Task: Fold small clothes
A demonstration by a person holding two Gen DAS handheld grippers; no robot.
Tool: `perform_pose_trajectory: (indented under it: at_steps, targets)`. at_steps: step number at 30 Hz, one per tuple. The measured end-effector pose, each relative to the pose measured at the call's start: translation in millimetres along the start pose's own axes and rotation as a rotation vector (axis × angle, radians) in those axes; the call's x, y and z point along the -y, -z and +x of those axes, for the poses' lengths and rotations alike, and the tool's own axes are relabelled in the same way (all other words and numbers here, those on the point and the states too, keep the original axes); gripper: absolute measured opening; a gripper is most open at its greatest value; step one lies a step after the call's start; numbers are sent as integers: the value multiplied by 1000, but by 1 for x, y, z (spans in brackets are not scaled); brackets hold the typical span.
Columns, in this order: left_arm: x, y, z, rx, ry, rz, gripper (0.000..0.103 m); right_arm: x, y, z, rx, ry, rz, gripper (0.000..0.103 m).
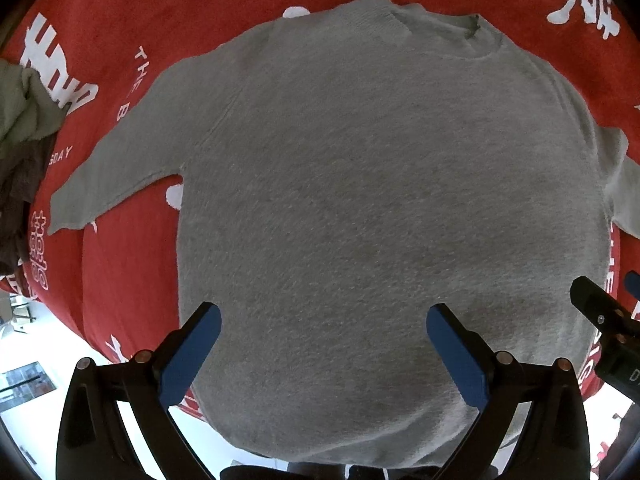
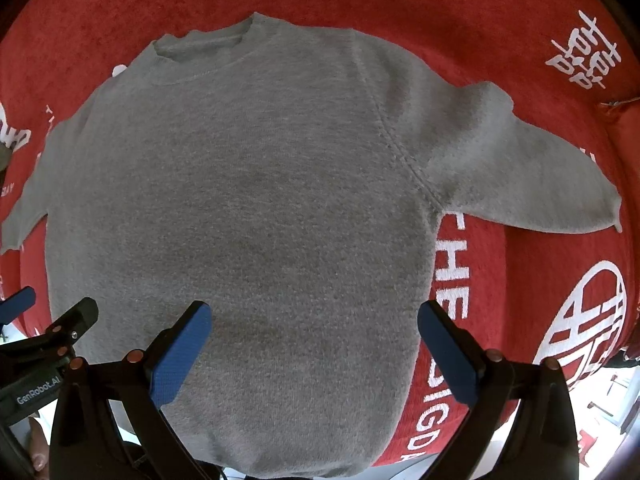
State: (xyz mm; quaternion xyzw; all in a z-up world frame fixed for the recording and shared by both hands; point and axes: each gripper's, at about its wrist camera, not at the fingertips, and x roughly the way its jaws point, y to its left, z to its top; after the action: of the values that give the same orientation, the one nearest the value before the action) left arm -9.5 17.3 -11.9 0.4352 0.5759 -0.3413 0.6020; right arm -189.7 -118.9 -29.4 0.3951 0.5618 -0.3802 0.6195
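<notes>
The small grey knitted sweater [image 1: 360,200] lies flat, sleeves spread, on the red printed cloth [image 1: 120,20] over the counter. Above its hem hover the left tool [image 1: 324,332] and right tool [image 2: 314,328], blue pads spread wide, holding nothing. Crumpled green and brown clothes [image 1: 20,140] sit left.

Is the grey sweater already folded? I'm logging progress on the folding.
No: the grey sweater lies flat on the red cloth with its sleeve spread out to the side, unfolded.
</notes>
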Motion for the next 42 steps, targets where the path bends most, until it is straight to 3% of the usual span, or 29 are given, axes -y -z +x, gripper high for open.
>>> perform_pose_trajectory:
  at_steps: [12,28,36,42]
  targets:
    - [-16,3,3,38,17,-38,103,-8,6,3,8,7,-7,103]
    - [-47,-4,-1,69,76,1,103,-46,10,-20,50,28,35,103]
    - [-93,-11,5,77,122,-48,103,-85,7,-20,36,27,9,103]
    - [-163,-15,14,130,246,-166,103,-132,1,-19,24,-31,-54,103]
